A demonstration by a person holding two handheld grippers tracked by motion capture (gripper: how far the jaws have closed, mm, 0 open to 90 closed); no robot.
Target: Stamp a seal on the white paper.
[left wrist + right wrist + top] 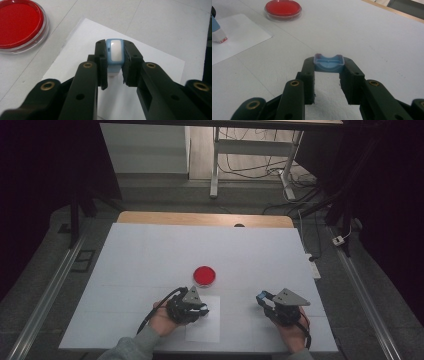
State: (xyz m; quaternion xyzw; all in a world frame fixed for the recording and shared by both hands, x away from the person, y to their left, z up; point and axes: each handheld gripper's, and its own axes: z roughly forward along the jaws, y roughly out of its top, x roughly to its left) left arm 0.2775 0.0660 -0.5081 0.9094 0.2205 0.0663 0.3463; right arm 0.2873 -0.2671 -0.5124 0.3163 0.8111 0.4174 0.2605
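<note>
While the left claw [115,75] clamps a small blue stamp [114,53] with a white top panel between its jaws, it hovers over the white paper sheet [207,327] that lies near the bench's [150,255] near edge, slightly left of the middle. Seen from the right gripper view, the stamp's red-edged base [221,40] sits just above or on the sheet; contact cannot be told. At the right, the right claw [329,82] grips a blue cap [329,63], hollow side up, low over the bare bench near the same edge. A round red ink pad [204,275] rests just beyond the sheet, toward the bench's centre.
</note>
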